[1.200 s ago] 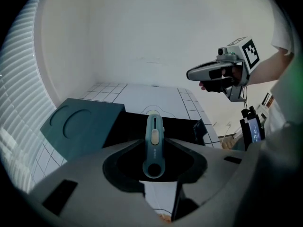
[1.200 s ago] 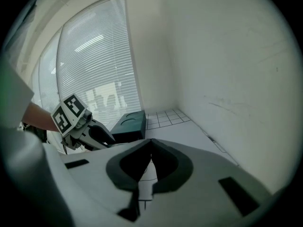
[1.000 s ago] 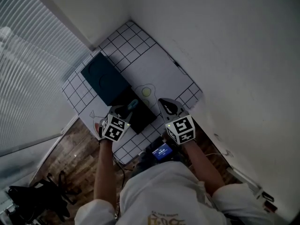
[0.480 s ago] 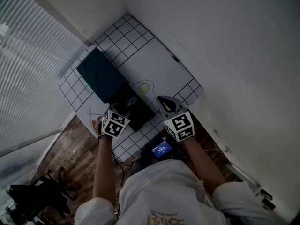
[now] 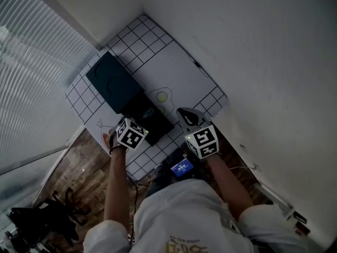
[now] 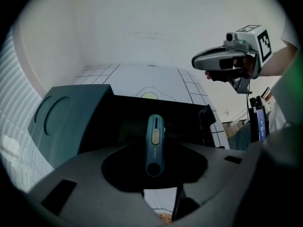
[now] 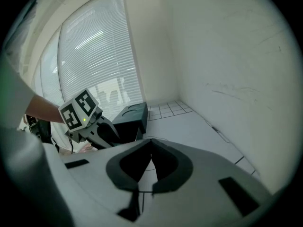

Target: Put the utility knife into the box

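My left gripper point(image 5: 140, 122) reaches forward at the left, marker cube on top, its jaws opening; the utility knife point(image 6: 155, 143) shows in the gap between them and the pads do not press on it; my left hand point(image 5: 109, 141) wraps the handle from the outer side, and the bare left forearm point(image 5: 117, 183) runs straight back to my body; my right gripper point(image 7: 150, 143) sits level with the left one and well apart from it, jaws closed tip to tip with nothing between them; my right forearm point(image 5: 226, 183) angles outward from the elbow, the wrist in line with the gripper.
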